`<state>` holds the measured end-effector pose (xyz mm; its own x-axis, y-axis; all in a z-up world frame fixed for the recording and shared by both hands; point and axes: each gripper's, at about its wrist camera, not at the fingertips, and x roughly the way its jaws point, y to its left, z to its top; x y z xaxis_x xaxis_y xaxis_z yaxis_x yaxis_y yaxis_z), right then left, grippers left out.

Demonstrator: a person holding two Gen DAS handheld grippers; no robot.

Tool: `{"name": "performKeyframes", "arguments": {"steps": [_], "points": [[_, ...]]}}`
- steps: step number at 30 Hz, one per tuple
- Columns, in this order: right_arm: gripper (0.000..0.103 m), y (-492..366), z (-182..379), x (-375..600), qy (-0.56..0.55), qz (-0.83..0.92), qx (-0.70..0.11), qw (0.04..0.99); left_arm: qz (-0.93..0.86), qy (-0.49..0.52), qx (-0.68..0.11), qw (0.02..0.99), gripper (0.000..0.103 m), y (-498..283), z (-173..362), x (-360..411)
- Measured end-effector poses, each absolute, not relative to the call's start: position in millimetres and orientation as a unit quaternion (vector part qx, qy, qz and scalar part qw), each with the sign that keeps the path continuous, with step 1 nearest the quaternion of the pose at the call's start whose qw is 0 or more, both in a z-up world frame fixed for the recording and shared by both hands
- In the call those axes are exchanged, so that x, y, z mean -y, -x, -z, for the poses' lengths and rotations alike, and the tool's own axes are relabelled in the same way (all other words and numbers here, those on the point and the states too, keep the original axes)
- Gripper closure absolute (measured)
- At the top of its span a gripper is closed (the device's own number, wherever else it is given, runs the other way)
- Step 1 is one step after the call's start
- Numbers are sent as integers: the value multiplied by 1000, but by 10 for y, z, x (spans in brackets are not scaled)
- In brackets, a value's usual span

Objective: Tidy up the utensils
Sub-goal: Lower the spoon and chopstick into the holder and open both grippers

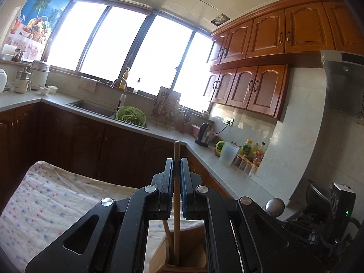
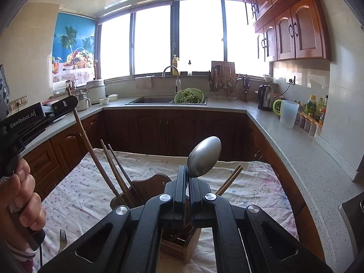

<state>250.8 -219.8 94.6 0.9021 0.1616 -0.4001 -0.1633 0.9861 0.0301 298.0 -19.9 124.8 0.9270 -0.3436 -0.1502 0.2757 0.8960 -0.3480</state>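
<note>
I am pinching a long wooden chopstick (image 1: 176, 173) between the pads of my left gripper (image 1: 176, 177), holding it upright so its lower end is dropping straight into the wooden holder (image 2: 179, 245) that is standing just below both grippers. My right gripper (image 2: 188, 182) is pressing its pads together on the neck of a metal spoon (image 2: 204, 157), bowl pointing up and away from me, handle running down toward the same holder; I judge I am holding it that way so the handle goes in first and the bowl stays on top.

The holder is sitting on a dotted cloth (image 2: 91, 193) spread under my grippers. Other chopsticks (image 2: 118, 177) are already leaning out of it to the left of my right gripper, and one more pair (image 2: 229, 178) is slanting out to its right. A fork (image 2: 62, 238) is lying loose on the cloth, low and to the left of my right gripper, close to my left hand (image 2: 20, 195), so it is probably waiting its turn.

The leaning sticks are crowding the holder's mouth, and both grippers are working over the same opening, so I judge they could knock each other or tip the sticks. The counter with the sink (image 2: 150, 100) and kettle (image 2: 265, 97) is well ahead of me, out of the way.
</note>
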Motion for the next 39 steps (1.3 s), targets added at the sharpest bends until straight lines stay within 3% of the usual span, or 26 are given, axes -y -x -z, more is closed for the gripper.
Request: {"name": "performKeyframes", "arguments": {"steps": [13,39], "points": [[100,-2721,-369,2140,-14,-113,-277,954,178,140,-180,957,98,-3007,-671,363],[100,-2722,-307,2263,-63,-120,-286,949,172,98,-189,962,97,-2907,-753,452]]}}
